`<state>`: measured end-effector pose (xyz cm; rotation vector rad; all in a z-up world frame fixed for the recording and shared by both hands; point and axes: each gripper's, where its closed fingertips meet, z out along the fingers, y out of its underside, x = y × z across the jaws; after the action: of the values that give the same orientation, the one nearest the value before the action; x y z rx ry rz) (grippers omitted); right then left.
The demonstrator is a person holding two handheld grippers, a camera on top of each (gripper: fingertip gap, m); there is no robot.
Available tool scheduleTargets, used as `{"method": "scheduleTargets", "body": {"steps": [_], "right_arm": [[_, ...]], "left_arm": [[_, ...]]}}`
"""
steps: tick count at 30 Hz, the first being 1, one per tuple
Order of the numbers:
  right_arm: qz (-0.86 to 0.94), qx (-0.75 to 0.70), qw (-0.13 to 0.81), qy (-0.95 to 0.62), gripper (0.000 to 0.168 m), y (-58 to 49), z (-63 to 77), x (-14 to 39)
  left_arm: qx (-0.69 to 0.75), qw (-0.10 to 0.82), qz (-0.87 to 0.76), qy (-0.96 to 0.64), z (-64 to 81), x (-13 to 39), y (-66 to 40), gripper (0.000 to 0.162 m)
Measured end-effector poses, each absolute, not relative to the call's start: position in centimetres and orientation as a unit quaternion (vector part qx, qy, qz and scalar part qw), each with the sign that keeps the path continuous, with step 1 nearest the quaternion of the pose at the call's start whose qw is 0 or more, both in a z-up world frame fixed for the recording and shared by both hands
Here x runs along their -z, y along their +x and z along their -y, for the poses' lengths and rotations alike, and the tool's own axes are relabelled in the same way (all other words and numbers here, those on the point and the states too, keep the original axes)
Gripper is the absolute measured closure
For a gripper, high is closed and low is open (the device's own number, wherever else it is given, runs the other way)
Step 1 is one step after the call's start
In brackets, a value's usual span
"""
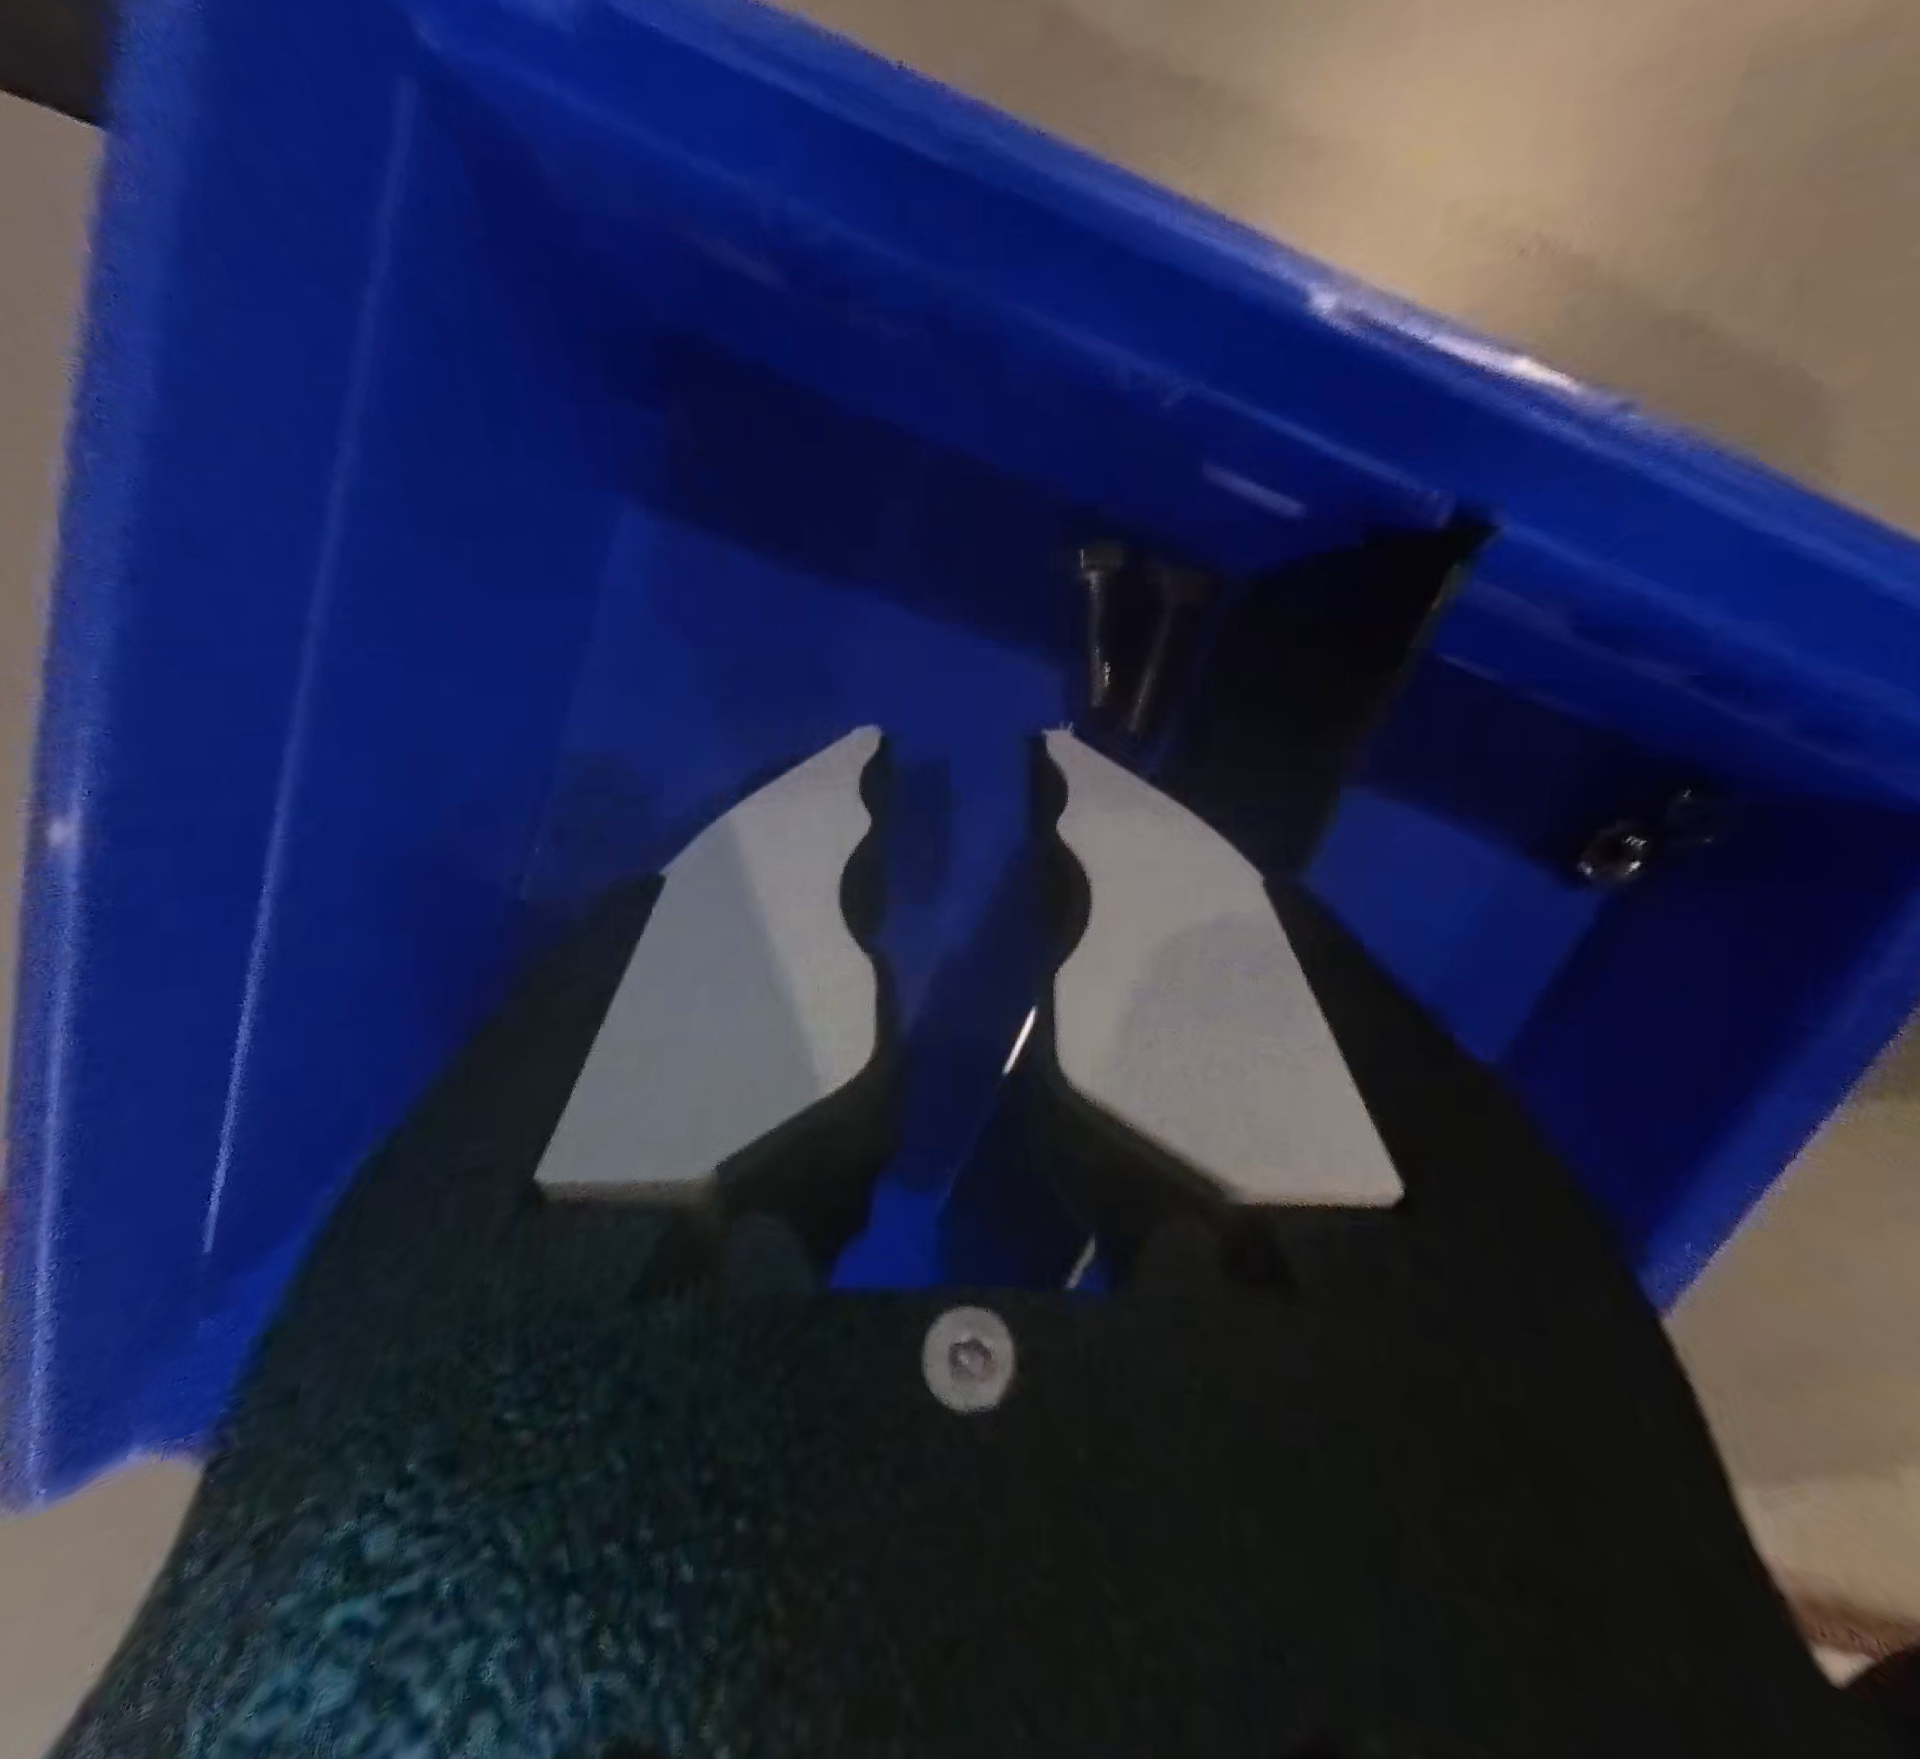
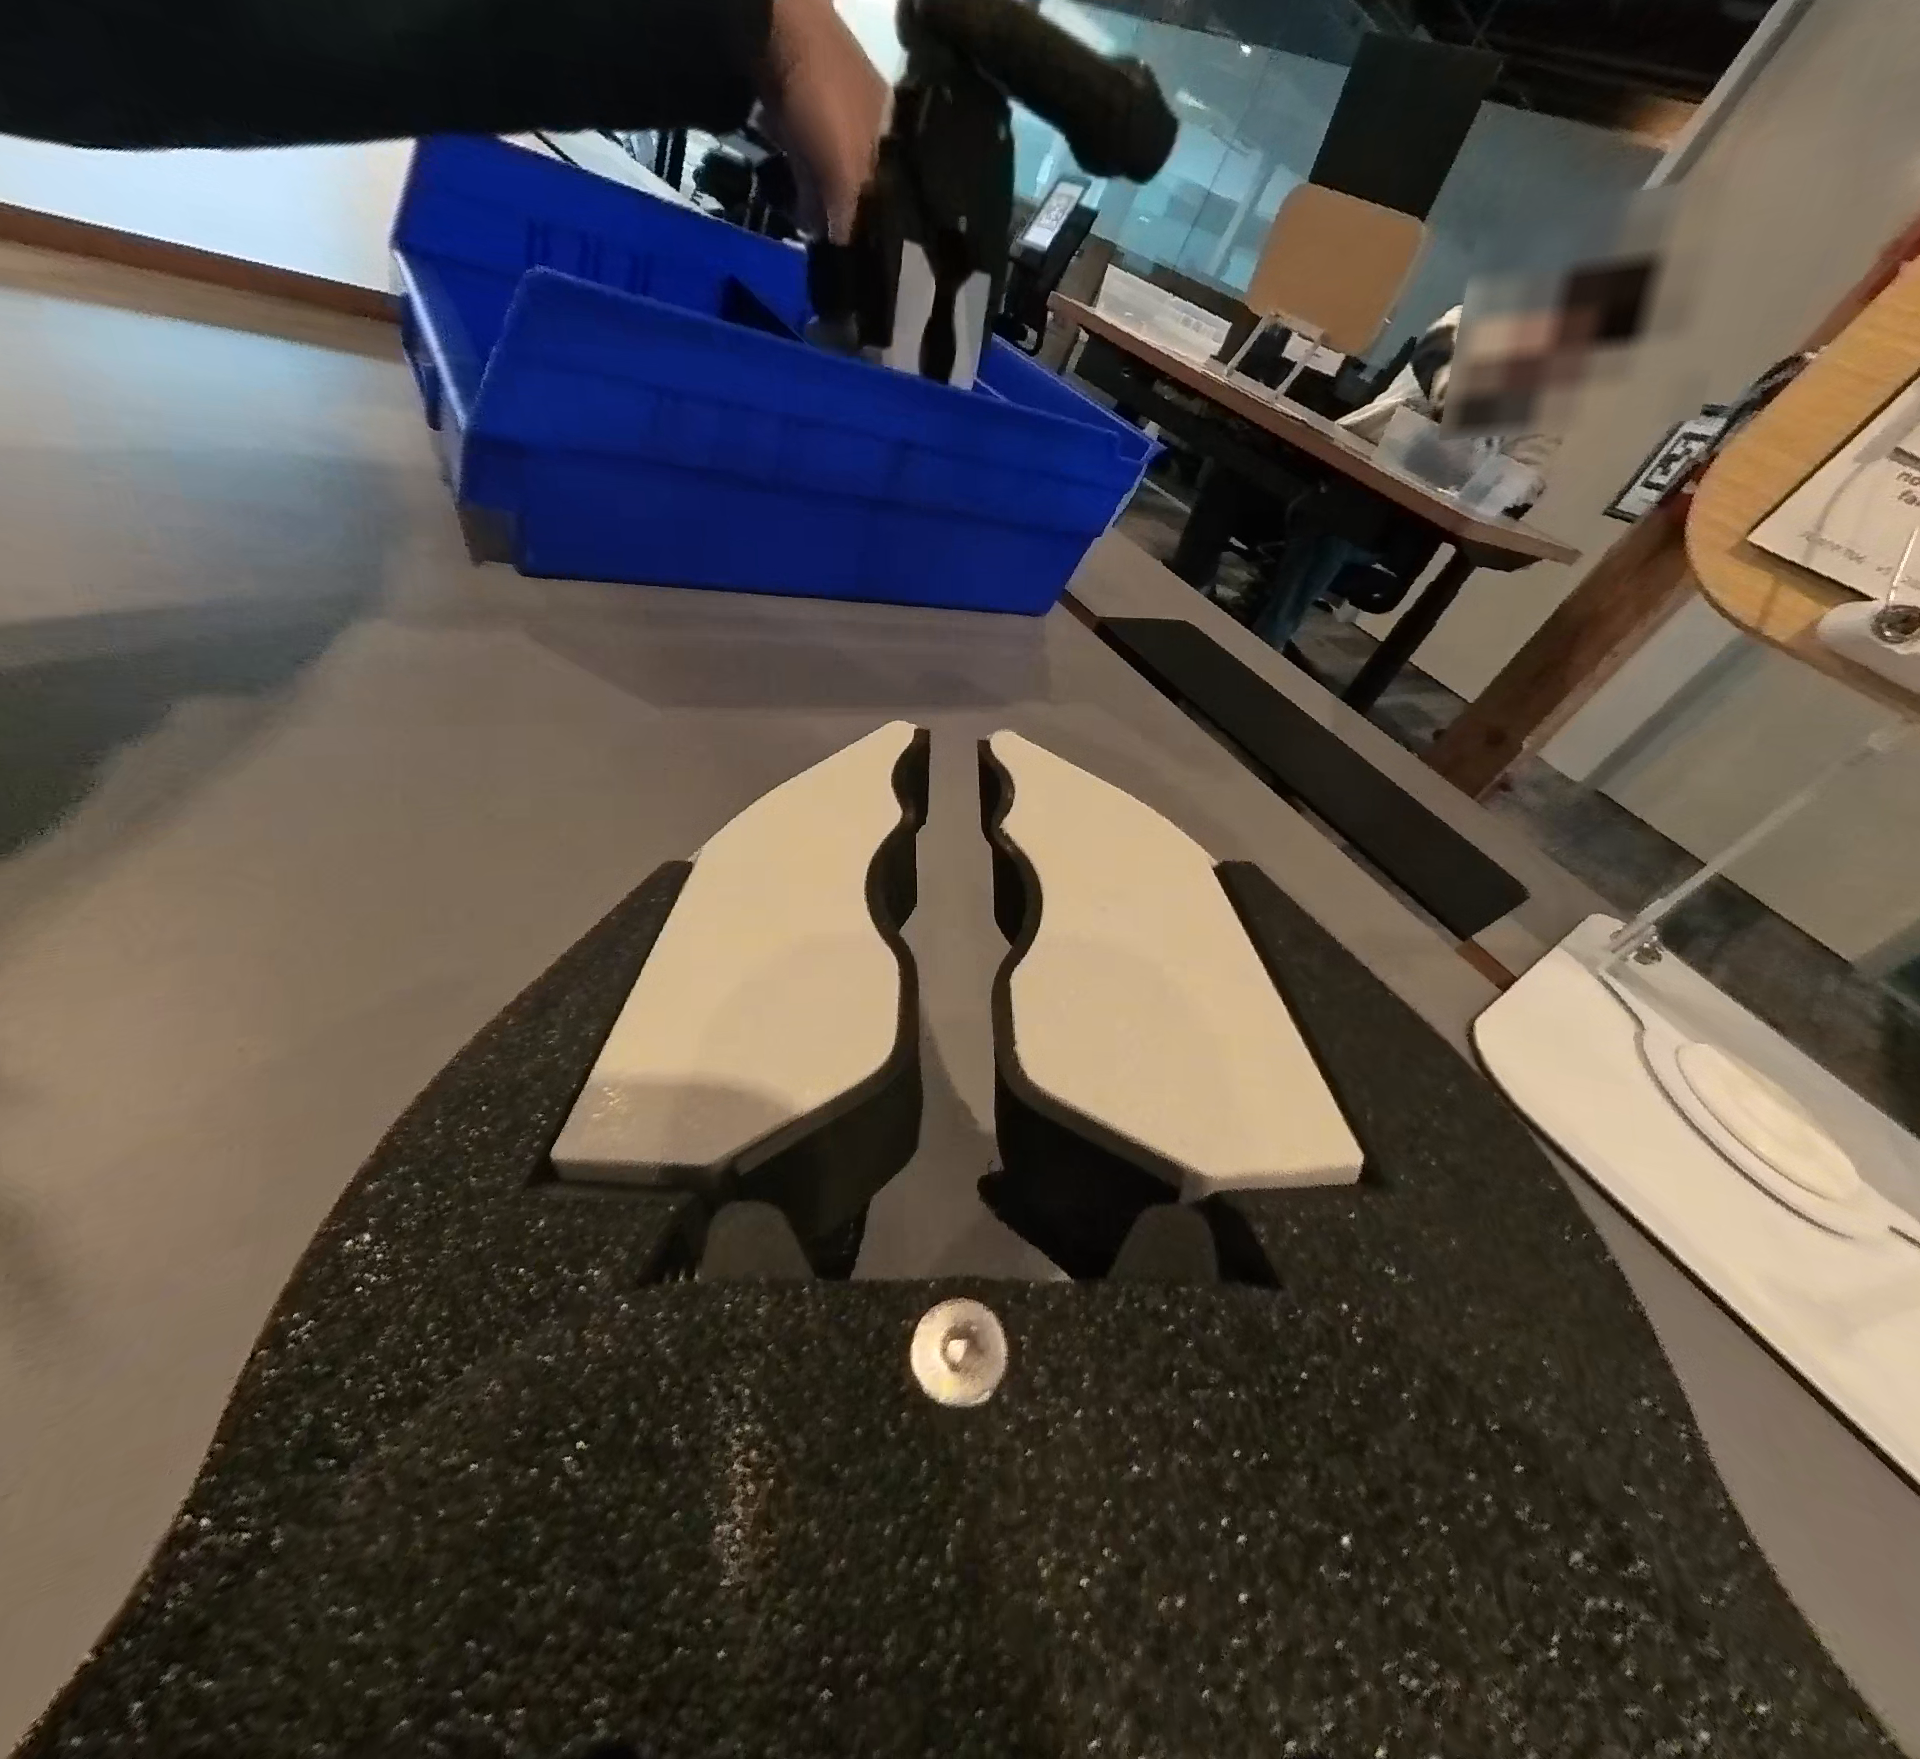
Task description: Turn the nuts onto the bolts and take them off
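My left hand-held gripper (image 1: 961, 753) hangs inside the blue bin (image 1: 436, 566), its jaws a narrow gap apart with nothing between them. Just beyond its tips two dark bolts (image 1: 1127, 639) lie beside a black divider (image 1: 1340, 670); something small and dark, perhaps a nut (image 1: 1610, 852), sits in the next compartment. My right hand-held gripper (image 2: 951, 743) hovers over the grey surface (image 2: 312, 774), jaws slightly parted and empty, well short of the bin.

Two nested bins (image 2: 790, 504) stood on the desk (image 2: 312, 826), bolts (image 1: 1127, 639) lay inside beside a divider (image 1: 1340, 670), nut (image 1: 1605, 852) right of it.
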<state>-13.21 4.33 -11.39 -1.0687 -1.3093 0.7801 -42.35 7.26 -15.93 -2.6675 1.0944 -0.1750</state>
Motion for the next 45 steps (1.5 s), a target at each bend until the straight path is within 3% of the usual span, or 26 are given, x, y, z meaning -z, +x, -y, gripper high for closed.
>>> {"method": "scheduleTargets", "body": {"steps": [14, 21, 24, 30, 45], "right_arm": [[0.561, -0.346, 0.589, -0.468, 0.159, -13.2, -4.5, 11.5], [0.560, -0.349, 0.587, -0.469, 0.159, -13.2, -4.5, 11.5], [0.561, -0.348, 0.587, -0.468, 0.159, -13.2, -4.4, 11.6], [0.563, -0.346, 0.587, -0.468, 0.159, -13.3, -4.4, 11.6], [0.563, -0.345, 0.587, -0.468, 0.159, -13.3, -4.4, 11.7]], "left_arm": [[0.067, -0.008, -0.430, -0.900, -7.7, 19.3, -40.5, 0.128], [0.053, -0.040, -0.446, -0.892, -6.8, 20.1, -40.4, 0.152], [0.029, -0.026, -0.462, -0.886, -7.3, 19.6, -40.9, 0.162], [-0.017, -0.009, -0.454, -0.891, -7.4, 18.3, -43.5, 0.162], [0.106, 0.009, -0.475, -0.874, -2.7, 17.1, -37.9, 0.162]]}}
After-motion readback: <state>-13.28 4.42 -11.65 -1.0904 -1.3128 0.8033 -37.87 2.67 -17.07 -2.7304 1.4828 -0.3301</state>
